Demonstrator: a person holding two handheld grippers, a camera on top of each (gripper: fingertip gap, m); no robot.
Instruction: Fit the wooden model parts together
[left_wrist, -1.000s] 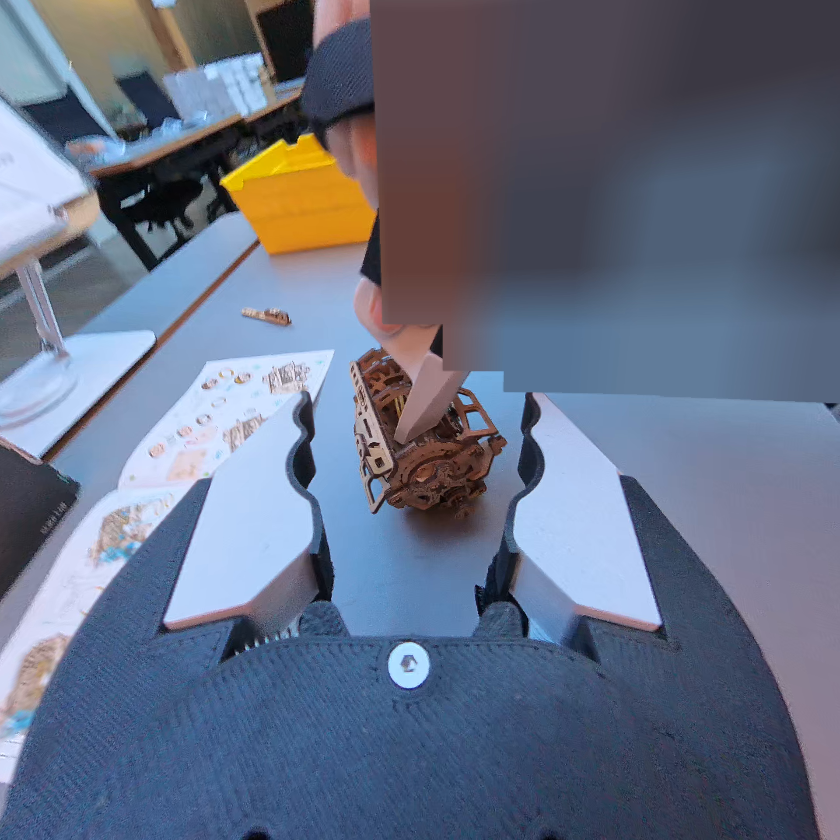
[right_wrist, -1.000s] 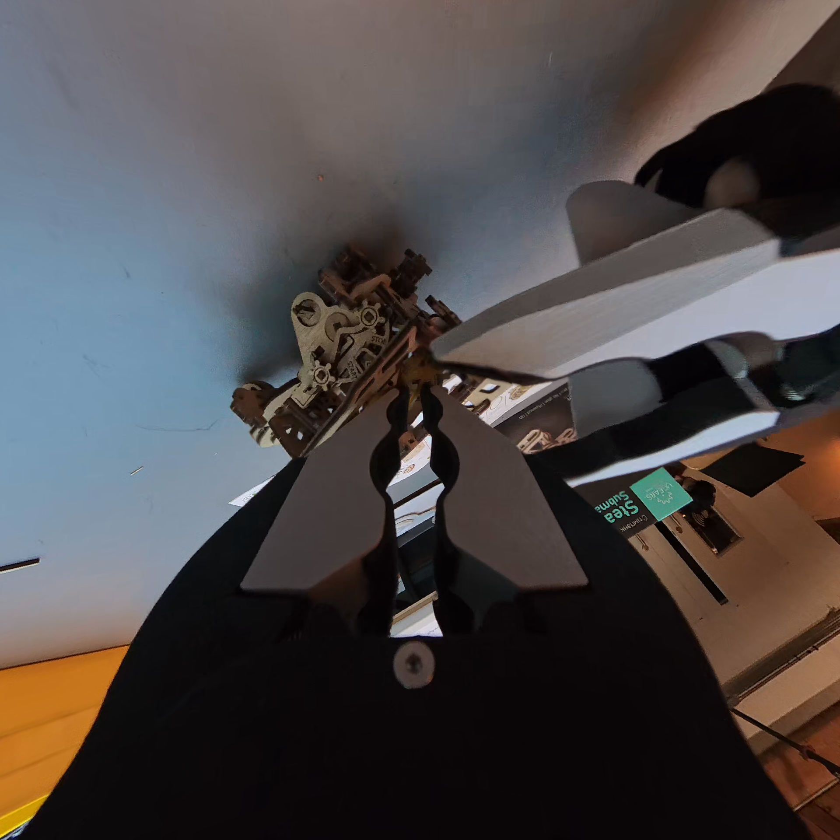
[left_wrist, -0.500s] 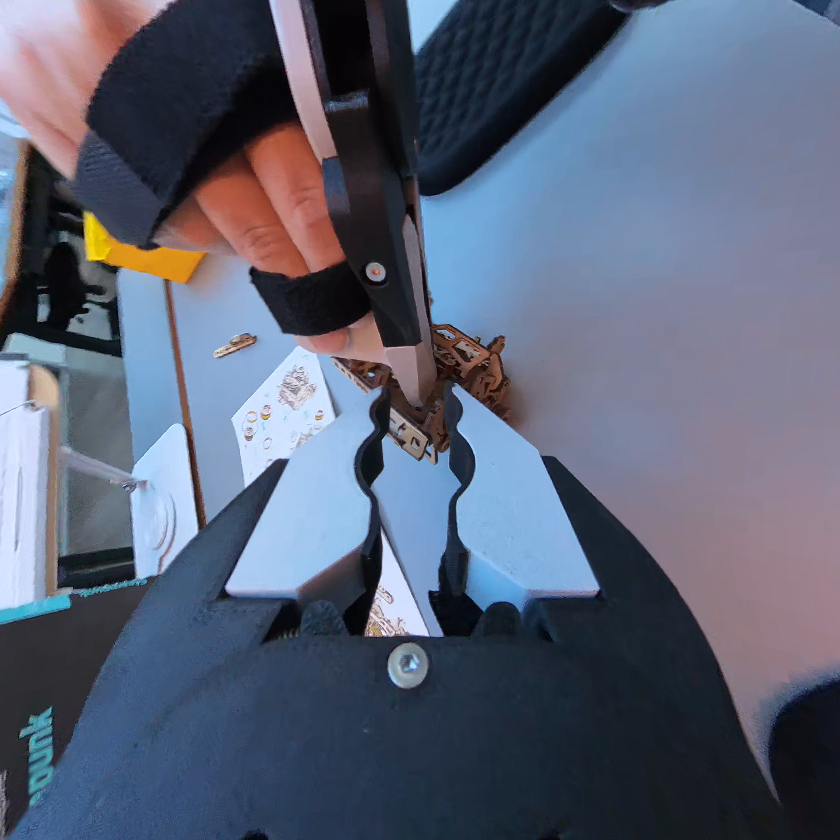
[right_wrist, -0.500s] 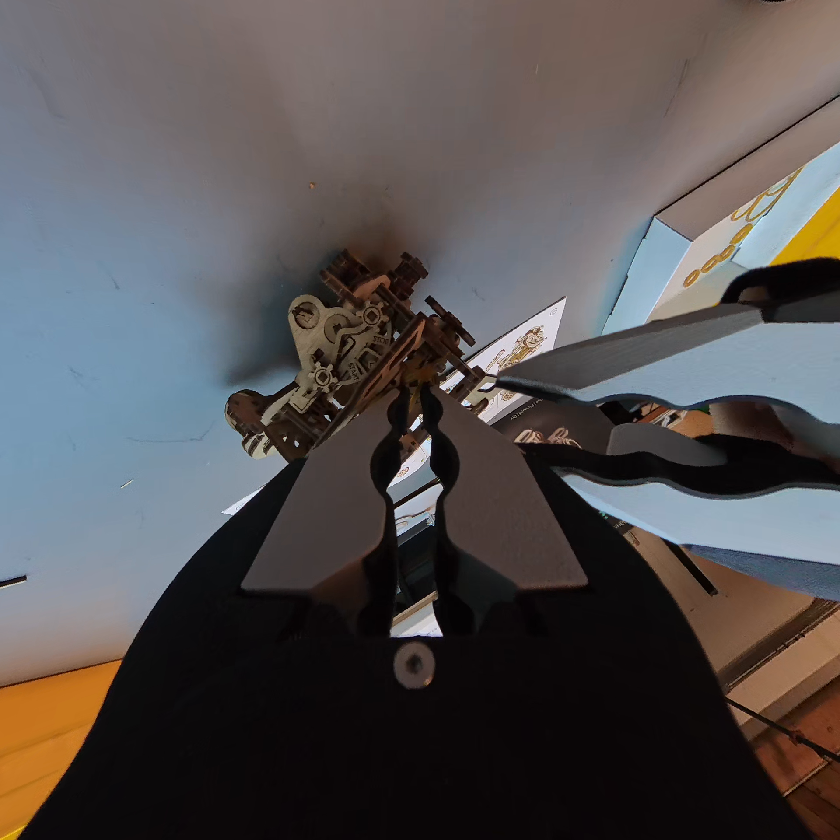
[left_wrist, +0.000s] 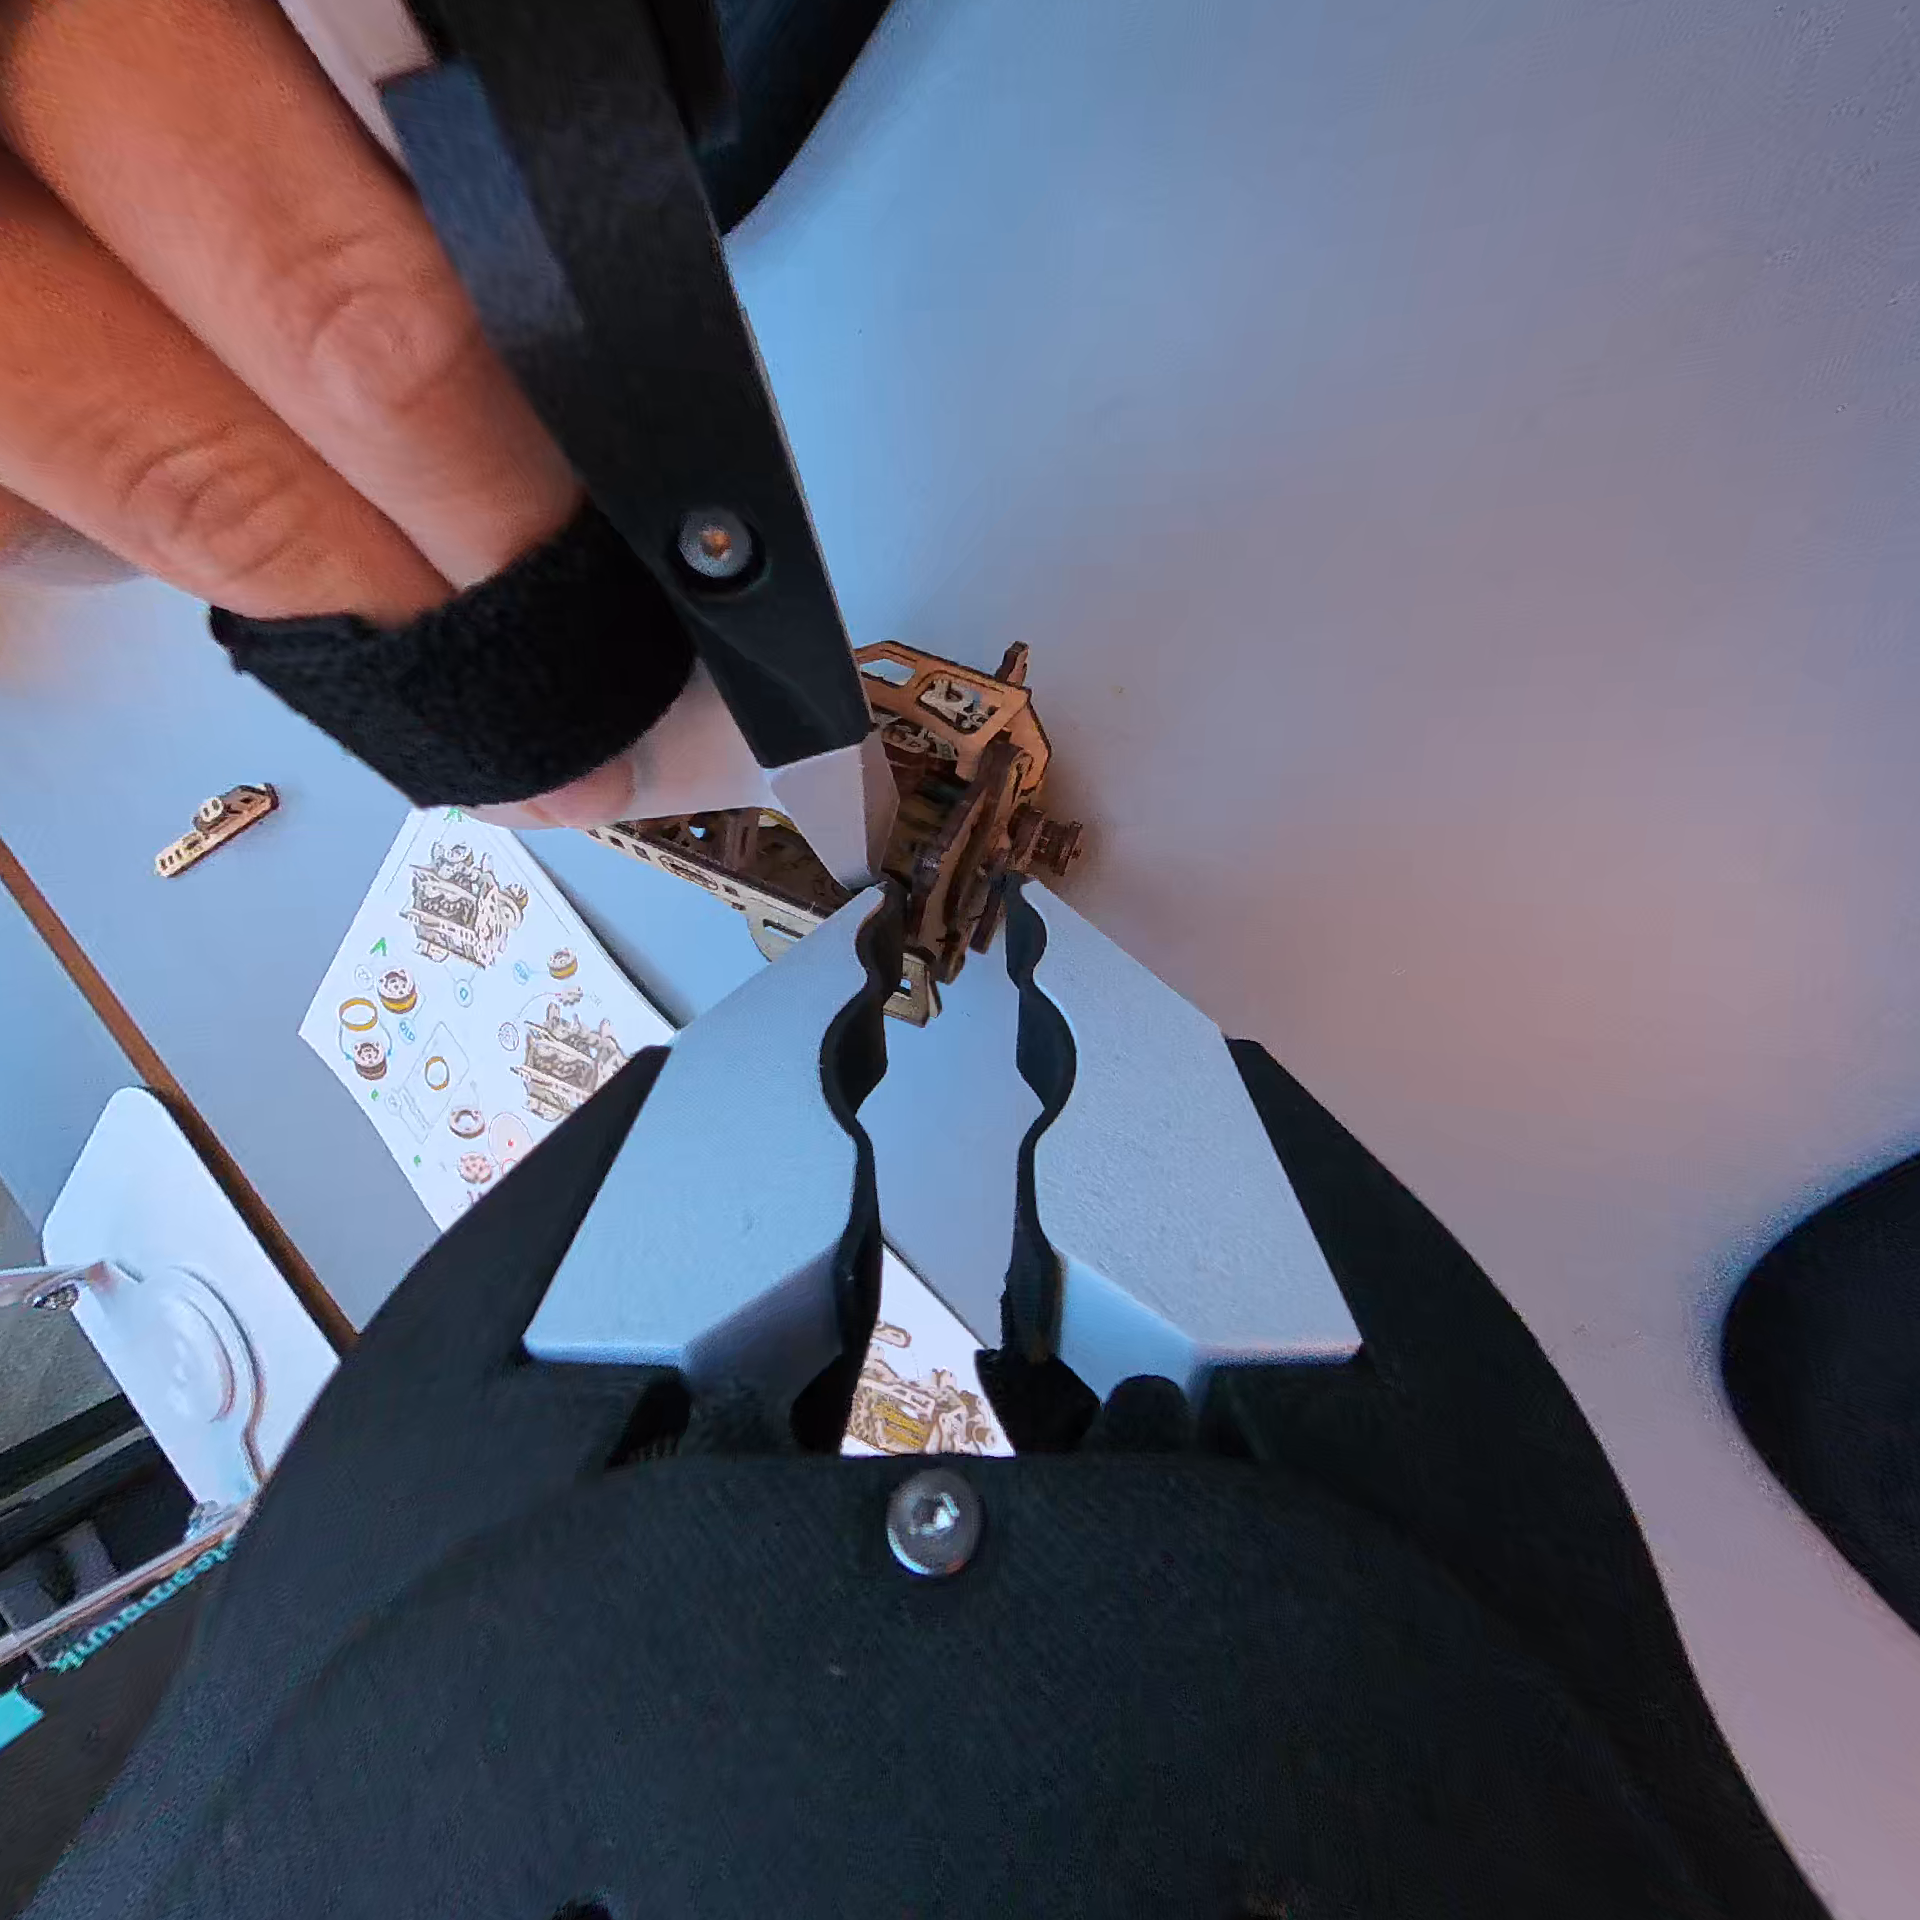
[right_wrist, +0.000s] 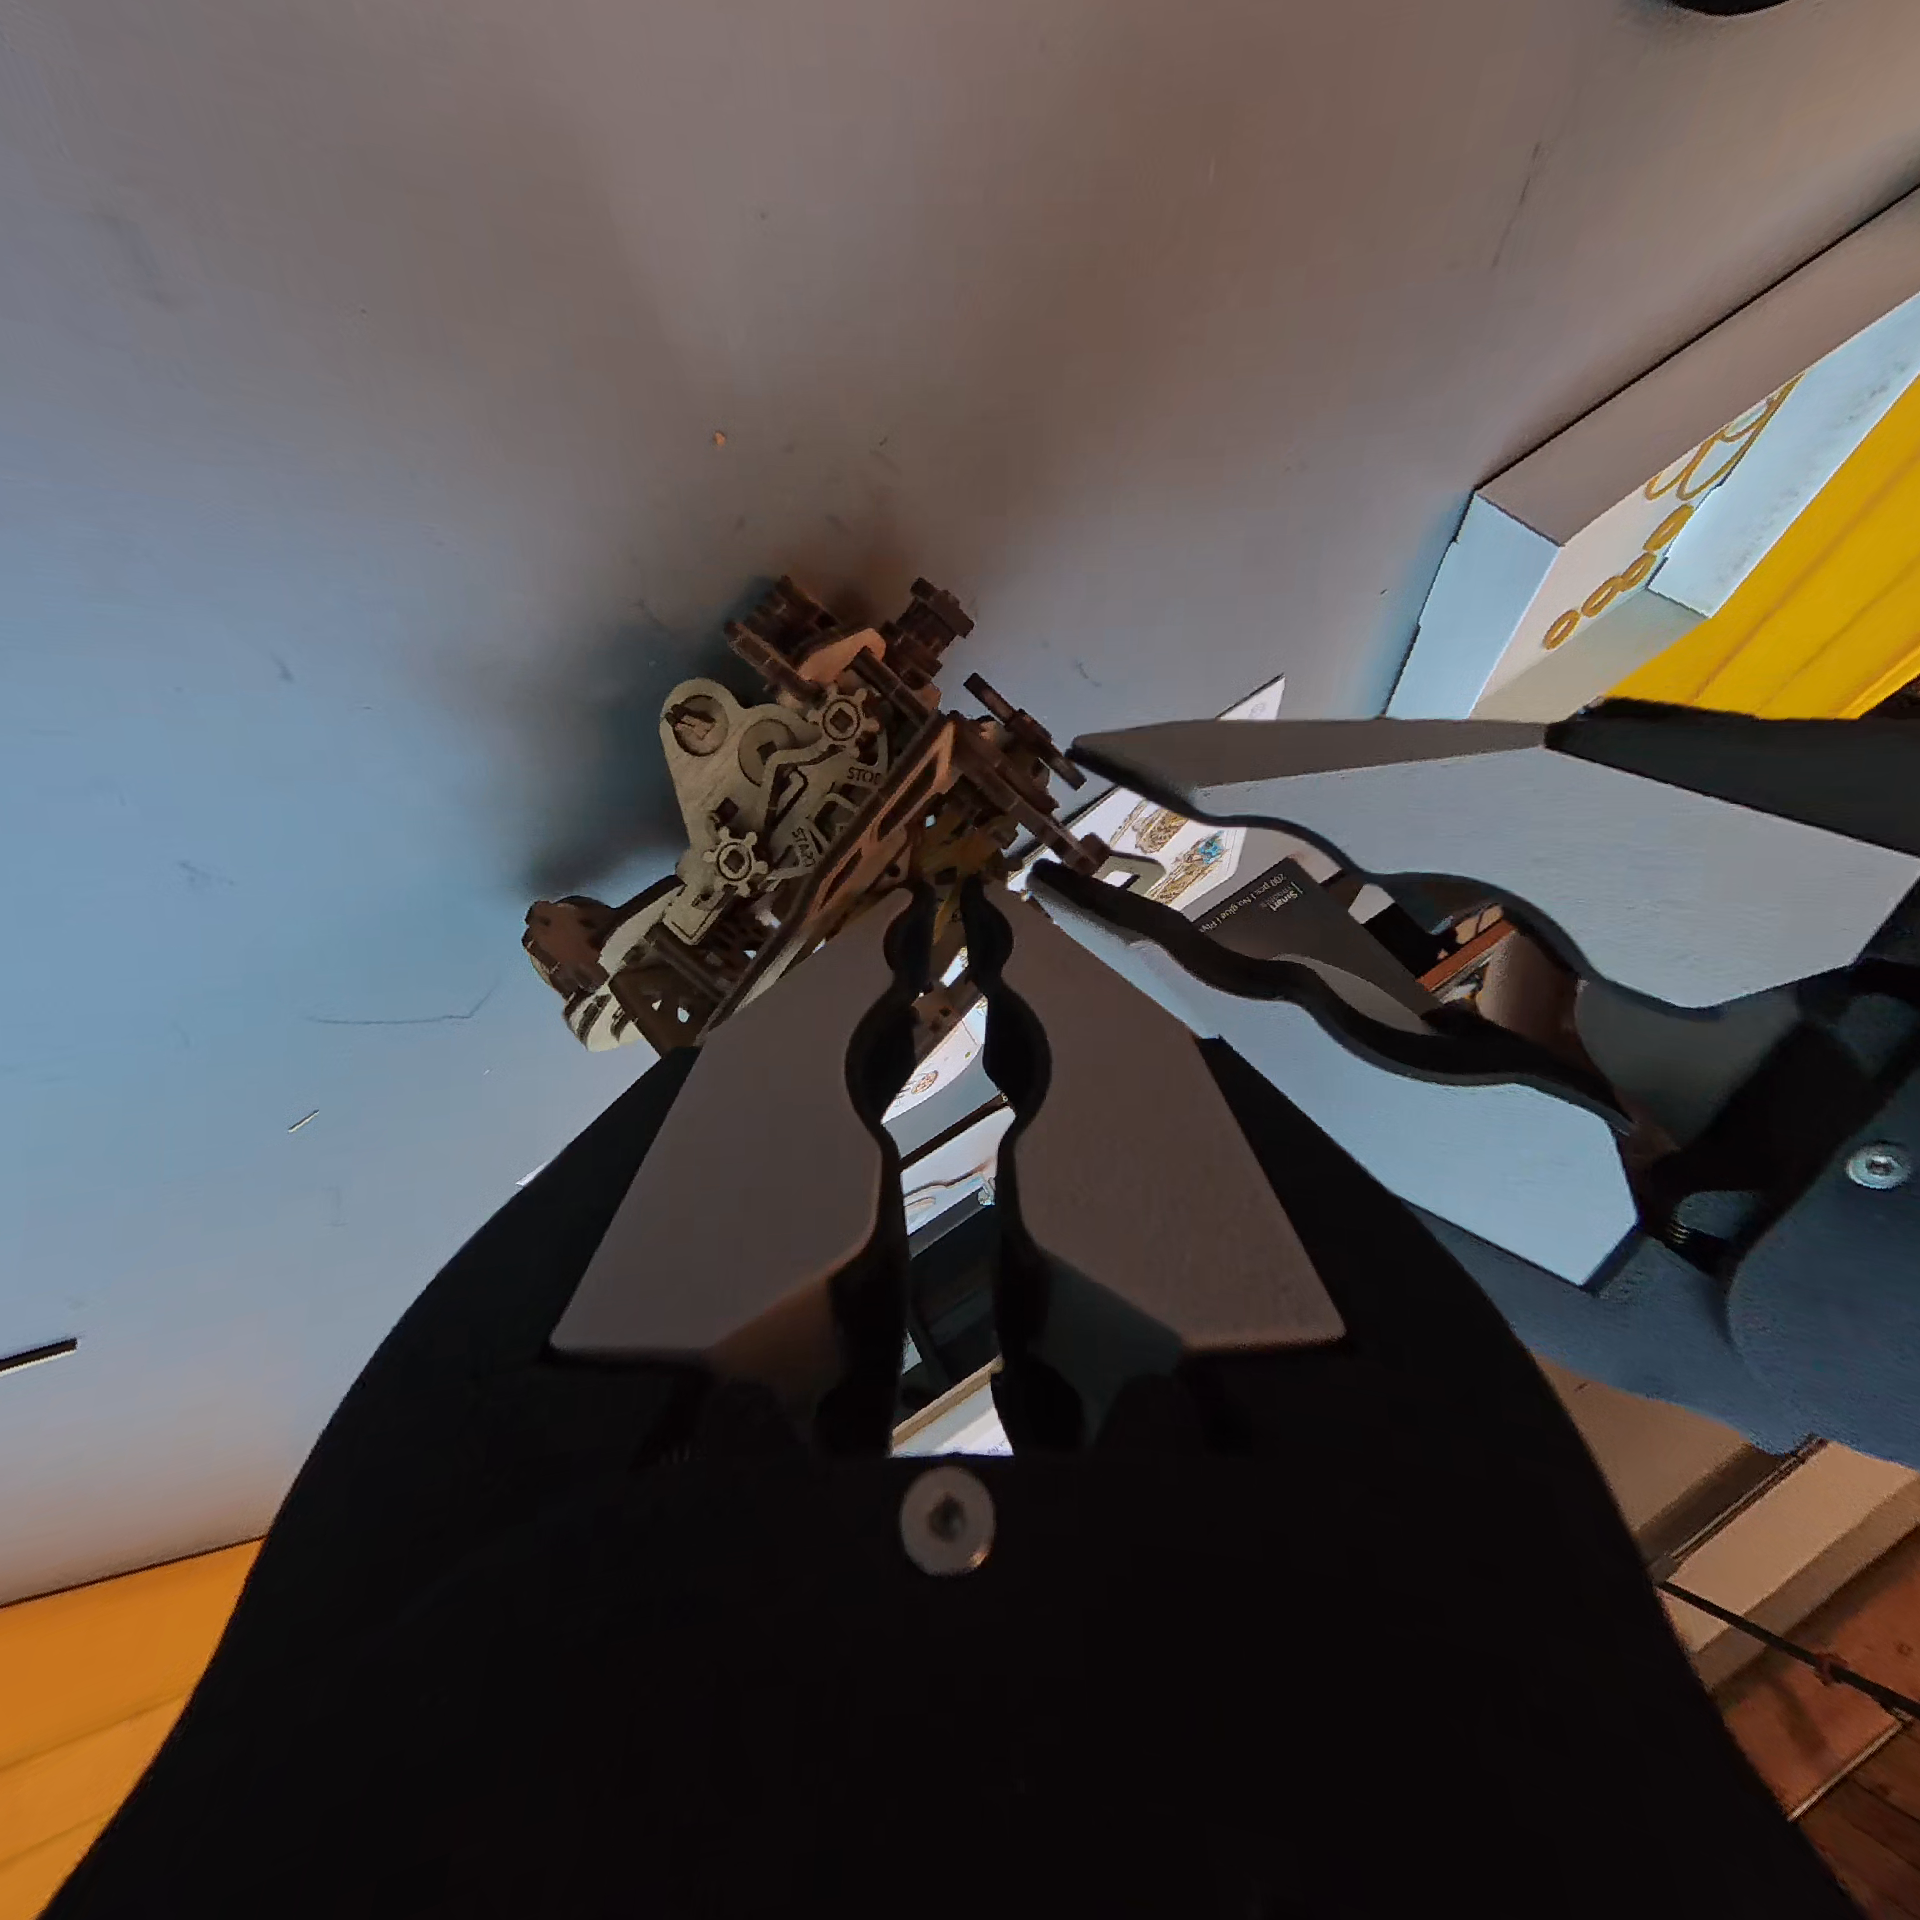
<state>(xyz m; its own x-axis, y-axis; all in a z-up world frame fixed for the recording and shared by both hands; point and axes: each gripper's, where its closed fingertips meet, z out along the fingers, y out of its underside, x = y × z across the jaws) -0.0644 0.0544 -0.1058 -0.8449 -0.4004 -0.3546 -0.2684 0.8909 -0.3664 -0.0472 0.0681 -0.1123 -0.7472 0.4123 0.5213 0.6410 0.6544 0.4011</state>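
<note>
Both sets of jaws have hold of the wooden model (left_wrist: 961, 821), and we work across from left to right. Our left gripper (left_wrist: 943, 896) stands narrowed, with a gap between its tips, straddling a flat gear-edged disc at the model's end, fingertips touching it; we judge this a light steadying pinch. Our right gripper (right_wrist: 943, 896) is nearly closed on a thin frame edge, anchoring the assembly against the grey table (left_wrist: 1455, 520) while the other works the end.

Leftmost in the left wrist view lies a small loose wooden part (left_wrist: 215, 828), apart from the model; next, a glossy instruction sheet (left_wrist: 457, 1029) with printed diagrams, near the model, likely for reference. The model itself is laser-cut plywood: dark scorched edges, pale faces, fretted frames, small cogs. Our fingers (left_wrist: 727, 1174) are smooth grey wedges with wavy black rubber linings.
</note>
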